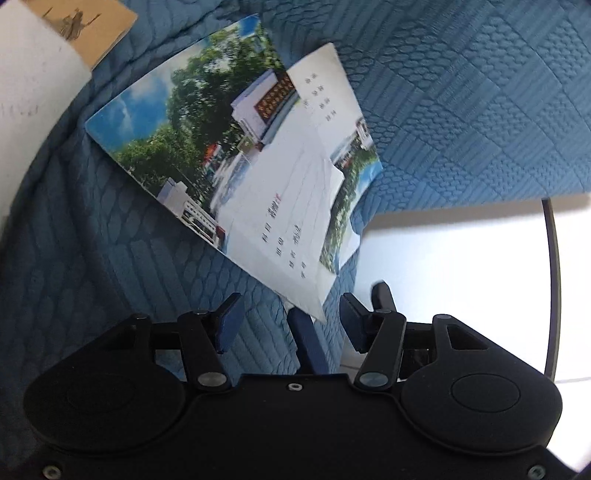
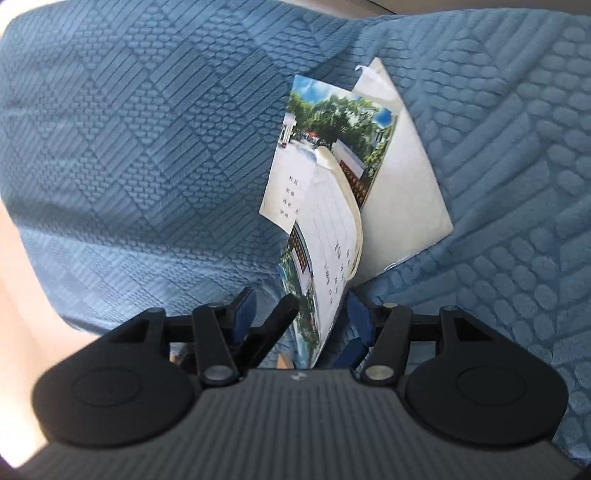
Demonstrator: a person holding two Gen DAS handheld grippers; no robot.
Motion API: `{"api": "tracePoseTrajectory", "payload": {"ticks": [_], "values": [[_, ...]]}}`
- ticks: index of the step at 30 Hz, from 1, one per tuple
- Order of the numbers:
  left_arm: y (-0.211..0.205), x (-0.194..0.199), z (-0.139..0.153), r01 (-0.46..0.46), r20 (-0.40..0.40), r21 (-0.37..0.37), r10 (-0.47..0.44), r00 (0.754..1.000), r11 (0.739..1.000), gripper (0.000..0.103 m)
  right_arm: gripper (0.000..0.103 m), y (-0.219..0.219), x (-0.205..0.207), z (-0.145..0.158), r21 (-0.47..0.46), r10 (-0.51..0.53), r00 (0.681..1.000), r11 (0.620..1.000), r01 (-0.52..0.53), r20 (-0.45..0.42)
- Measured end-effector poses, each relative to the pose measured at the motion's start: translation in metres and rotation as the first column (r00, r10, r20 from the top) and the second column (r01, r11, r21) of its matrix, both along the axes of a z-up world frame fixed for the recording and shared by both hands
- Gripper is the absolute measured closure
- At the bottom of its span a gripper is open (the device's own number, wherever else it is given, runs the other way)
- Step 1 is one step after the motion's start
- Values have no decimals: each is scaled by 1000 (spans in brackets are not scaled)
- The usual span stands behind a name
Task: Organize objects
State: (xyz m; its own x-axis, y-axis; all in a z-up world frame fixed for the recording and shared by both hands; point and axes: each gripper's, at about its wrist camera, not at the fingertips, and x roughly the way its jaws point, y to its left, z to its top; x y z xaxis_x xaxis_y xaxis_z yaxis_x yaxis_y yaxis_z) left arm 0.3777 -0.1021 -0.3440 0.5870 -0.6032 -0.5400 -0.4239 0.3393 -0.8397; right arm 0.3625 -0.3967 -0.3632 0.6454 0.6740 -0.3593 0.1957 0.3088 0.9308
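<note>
Two booklets with a tree-and-building photo cover lie overlapped on a blue quilted cover (image 1: 461,92). The lower booklet (image 1: 166,122) lies flat. The upper booklet (image 1: 280,206) has a white lined label, and its near corner reaches between the fingers of my left gripper (image 1: 291,321), which stands open. In the right wrist view that booklet (image 2: 328,236) curls up on edge and passes between the fingers of my right gripper (image 2: 301,317), also open, with no pad pressing on it. Each gripper's fingers show inside the other's span. A white booklet (image 2: 406,192) lies under the photo booklet (image 2: 332,122).
A brown card (image 1: 92,29) lies at the top left beside a white surface (image 1: 33,92). The quilted cover ends at the right over a bright white floor (image 1: 461,258), where a dark curved rim (image 1: 554,277) stands. The cover (image 2: 129,147) spreads wide to the left.
</note>
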Motion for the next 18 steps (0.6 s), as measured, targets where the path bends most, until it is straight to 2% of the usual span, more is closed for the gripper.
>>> {"api": "tracePoseTrajectory", "payload": {"ticks": [8,12,15,18], "values": [[1,7,-8,-63,-7,-10,63,998,998,58,45,-1,0,-4,23,-13,1000,1000,13,6],[4,11,-13,-101,-21,-13,101,995,995,70,45,-2,2,-5,29,-17,1000,999,17,3],[6,11,-16,-97,-29,-6,97,995,995,93,45,-2,3,-6,30,-14,1000,999,14,2],[5,8,-11,-90,-16,23,90,996,996,93,44,-2,5,-6,27,-10,1000,1000,10,-5]]}}
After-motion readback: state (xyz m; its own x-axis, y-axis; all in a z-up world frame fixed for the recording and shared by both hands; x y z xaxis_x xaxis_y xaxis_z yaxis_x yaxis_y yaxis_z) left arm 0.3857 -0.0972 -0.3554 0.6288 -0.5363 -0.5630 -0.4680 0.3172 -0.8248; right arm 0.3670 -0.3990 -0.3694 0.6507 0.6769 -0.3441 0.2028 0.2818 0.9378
